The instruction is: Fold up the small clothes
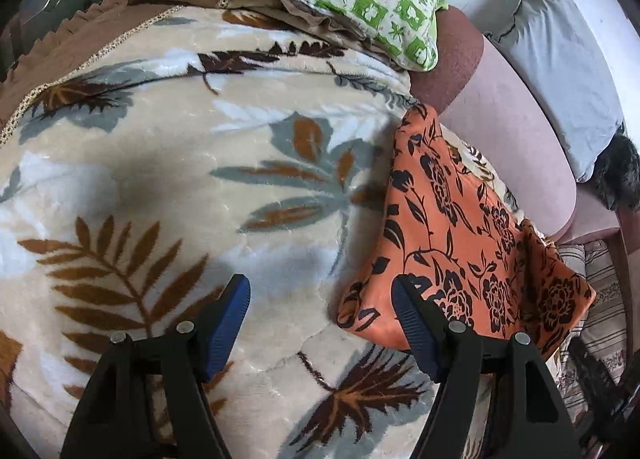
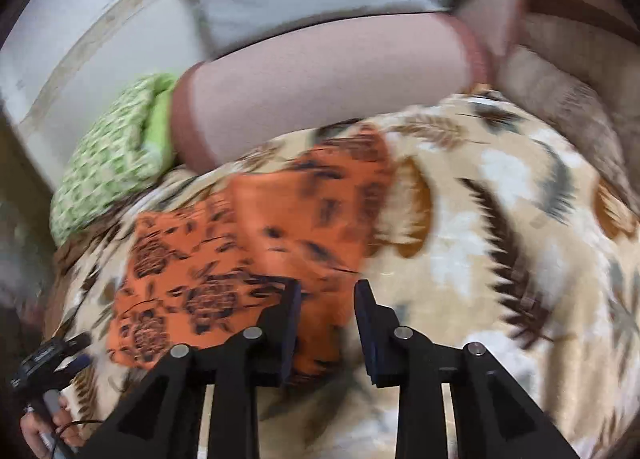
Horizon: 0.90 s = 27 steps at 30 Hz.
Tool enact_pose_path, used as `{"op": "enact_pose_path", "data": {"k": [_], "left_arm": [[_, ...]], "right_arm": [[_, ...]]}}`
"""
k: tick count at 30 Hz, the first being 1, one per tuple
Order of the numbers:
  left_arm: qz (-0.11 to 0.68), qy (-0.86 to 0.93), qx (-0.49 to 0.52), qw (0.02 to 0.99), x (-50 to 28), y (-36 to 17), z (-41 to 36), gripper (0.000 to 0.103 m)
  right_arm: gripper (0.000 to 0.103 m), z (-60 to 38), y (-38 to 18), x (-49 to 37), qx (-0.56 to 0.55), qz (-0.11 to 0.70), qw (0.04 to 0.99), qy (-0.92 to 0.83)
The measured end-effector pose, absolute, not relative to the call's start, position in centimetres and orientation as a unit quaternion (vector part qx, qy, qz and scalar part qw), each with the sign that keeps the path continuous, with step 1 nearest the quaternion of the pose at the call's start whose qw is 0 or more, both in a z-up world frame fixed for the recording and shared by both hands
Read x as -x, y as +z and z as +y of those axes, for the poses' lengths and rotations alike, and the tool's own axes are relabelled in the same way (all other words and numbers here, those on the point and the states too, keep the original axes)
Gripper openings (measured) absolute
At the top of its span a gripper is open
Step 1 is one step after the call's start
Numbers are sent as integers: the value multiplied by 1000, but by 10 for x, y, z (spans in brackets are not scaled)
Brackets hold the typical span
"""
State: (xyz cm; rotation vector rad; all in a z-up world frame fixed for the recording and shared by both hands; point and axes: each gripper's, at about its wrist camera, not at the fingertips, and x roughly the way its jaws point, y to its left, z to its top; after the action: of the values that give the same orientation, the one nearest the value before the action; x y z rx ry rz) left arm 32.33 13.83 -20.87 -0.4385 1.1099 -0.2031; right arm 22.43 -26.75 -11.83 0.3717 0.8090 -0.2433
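One garment is all I can see to fold: an orange cloth with black flowers (image 1: 464, 227) lying on the leaf-patterned blanket (image 1: 168, 163) that covers the bed, toward 3 o'clock in the left wrist view and toward 9 o'clock in the right one. It already looks doubled over into a rough oblong with fairly straight edges, so I'd judge the folding partly done, though the blur hides how many layers there are. The left gripper (image 1: 320, 315) gapes wide, one finger (image 1: 412, 323) over the cloth's near corner, grasping nothing. The right gripper (image 2: 326, 323) stands parted too, at the cloth's near edge, empty. What seems left is another fold or tidying, then setting it aside.
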Motion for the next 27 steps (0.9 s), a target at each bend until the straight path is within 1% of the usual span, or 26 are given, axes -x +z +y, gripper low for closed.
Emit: {"op": "enact_pose_path", "data": {"k": [1,3,5,11,12,13,14,15,17,20,22,25,27], "left_arm": [[524,-98,204,821,-323,-209,138,74],[521,-102,202,823,-322,-208,138,74],[515,-99,203,827,-323,-206,139,74],[517,-106,199,826,-325,-208,135,74],[517,-107,194,827,-325,-208,134,74],[516,-108,191,828,-325,-208,133,74],[515,-108,188,829,-325,-207,133,74],[514,-106,186,831,-326,-208,133,74],[514,-104,186,831,-327,-209,133,73],[513,-108,188,830,-328,-210,129,74],[509,-125,185,831,-327,-208,122,74],[501,-149,168,836,-325,-204,106,74],[502,-151,152,838,-323,-203,97,74]], "right_arm": [[37,-262,-116,-229,-168,385,900,-115],[72,-254,-115,-238,-157,380,905,-113],[73,-248,-117,-241,-152,370,907,-130],[73,-252,-143,-295,-99,433,874,-197],[72,-258,-147,-303,-98,435,871,-205],[66,-266,-148,-303,-112,425,873,-211],[41,-281,-148,-301,-147,407,877,-210],[27,-295,-149,-299,-180,405,874,-201],[21,-327,-149,-280,-257,383,867,-187],[20,-373,-159,-236,-344,350,853,-180],[20,-409,-193,-199,-439,336,818,-160],[20,-430,-252,-161,-545,321,763,-131],[19,-435,-276,-147,-605,276,740,-102]]}}
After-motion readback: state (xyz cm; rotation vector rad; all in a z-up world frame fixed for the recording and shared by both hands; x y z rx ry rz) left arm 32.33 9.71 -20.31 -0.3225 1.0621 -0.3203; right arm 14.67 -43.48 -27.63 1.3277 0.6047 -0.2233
